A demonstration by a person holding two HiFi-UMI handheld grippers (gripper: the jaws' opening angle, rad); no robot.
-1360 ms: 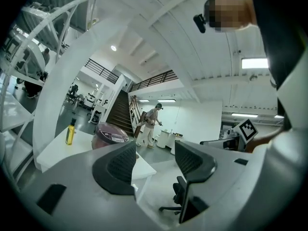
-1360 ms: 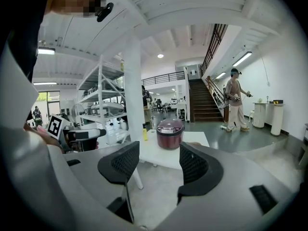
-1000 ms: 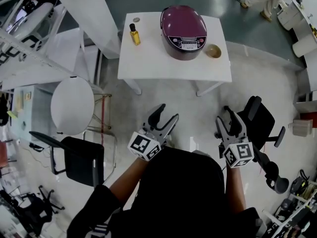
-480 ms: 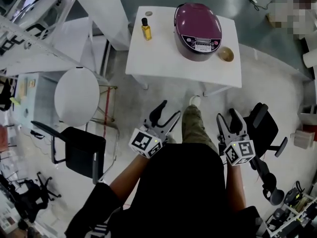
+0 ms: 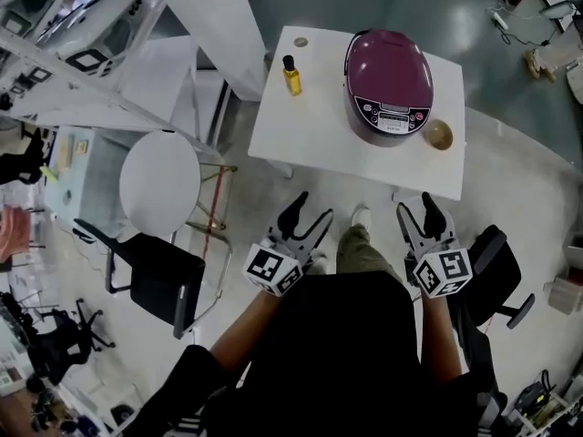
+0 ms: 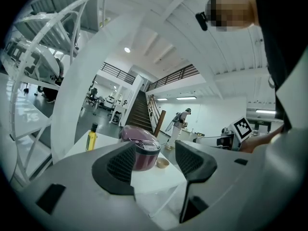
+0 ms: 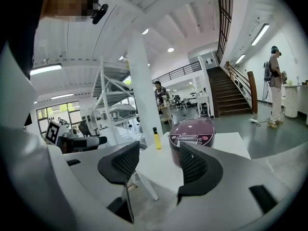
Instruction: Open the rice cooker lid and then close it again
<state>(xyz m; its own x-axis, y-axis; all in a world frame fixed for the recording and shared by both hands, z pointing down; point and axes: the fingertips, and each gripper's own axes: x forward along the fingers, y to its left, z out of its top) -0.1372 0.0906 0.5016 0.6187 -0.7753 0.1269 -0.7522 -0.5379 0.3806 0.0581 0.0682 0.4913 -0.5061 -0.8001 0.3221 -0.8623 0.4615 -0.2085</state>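
You stand short of the bench [image 5: 310, 135] with the rice cooker [image 5: 389, 85] at your 12 o'clock, its lid down.

Your left gripper [image 5: 310, 209] and right gripper [image 5: 417, 209] are both released, jaws apart with only air between them, and they hang over the floor just short of the bench's near edge. A strip of open floor lies between you and that edge. A round white table [image 5: 159, 182] stands at your 10 o'clock, a black chair [image 5: 159, 280] at 8 o'clock, and a second black chair [image 5: 496, 267] close by your right gripper at 3 o'clock. A white column [image 5: 219, 16] rises by the bench's left side. On the bench, a bottle [image 5: 291, 76] of yellow liquid stands at the cooker's 9 o'clock, apart from it. A small bowl [image 5: 438, 135] sits just beside the cooker at its 4 o'clock, near the bench's right edge; you cannot tell what it holds.
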